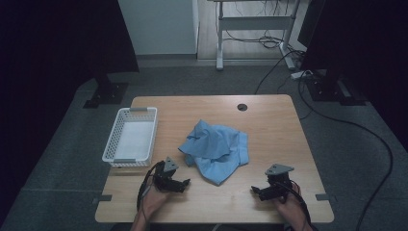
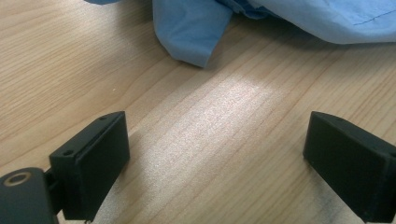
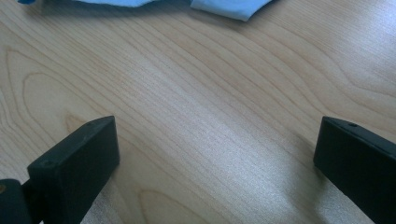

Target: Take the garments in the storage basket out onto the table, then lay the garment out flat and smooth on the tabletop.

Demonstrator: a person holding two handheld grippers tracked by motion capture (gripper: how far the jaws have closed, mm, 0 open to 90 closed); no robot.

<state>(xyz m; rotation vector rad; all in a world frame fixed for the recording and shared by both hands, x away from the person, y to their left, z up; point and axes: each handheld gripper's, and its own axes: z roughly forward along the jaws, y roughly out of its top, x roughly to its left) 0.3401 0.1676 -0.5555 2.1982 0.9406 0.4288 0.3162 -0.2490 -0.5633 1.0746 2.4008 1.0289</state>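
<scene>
Nothing appears begun: the cloth lies crumpled mid-desk, the basket at its left holds nothing, and the left claw and right claw rest spread, gripping nothing, near it.

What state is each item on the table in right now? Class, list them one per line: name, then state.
blue cloth: crumpled in a heap, mid-table, untouched
white basket: upright, empty
left gripper: open, holding nothing, short of the cloth
right gripper: open, holding nothing, over bare wood
</scene>
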